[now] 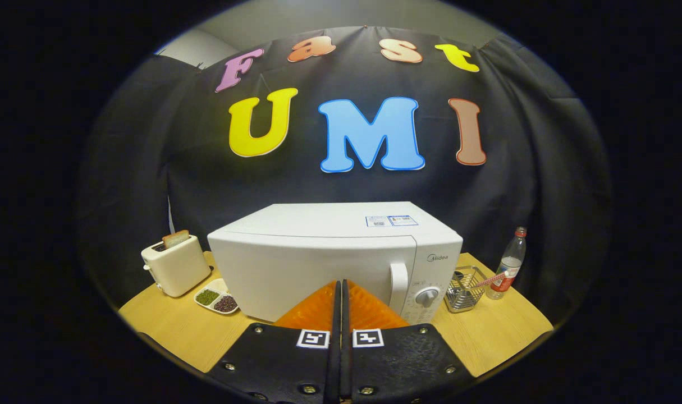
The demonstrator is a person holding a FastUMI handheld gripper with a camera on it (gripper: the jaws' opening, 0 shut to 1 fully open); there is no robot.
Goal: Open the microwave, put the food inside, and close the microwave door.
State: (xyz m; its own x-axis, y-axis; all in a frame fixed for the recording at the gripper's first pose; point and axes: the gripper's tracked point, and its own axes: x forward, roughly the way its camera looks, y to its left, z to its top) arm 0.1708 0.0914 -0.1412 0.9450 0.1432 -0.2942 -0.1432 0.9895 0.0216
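My gripper (pixel 341 292) fingers pressed together, holding nothing, aimed at the white microwave (pixel 329 264), door closed, handle (pixel 398 287) just right of the tips. Bare bench (pixel 172 331) strip either side. Left: divided dish (pixel 217 300) of beans, toaster (pixel 175 265) with bread. Right: wire basket (pixel 464 296), water bottle (pixel 509 264).

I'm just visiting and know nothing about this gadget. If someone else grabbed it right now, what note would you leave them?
Gripper: fingers closed together, holding nothing, pointed at the microwave's front.
Microwave: on the wooden table, door shut; handle just ahead of the fingers, slightly to their right.
Food: divided dish beside the toaster, which holds a slice of toast.
Done: nothing yet.
Left: open the door, put the food in, close the door.
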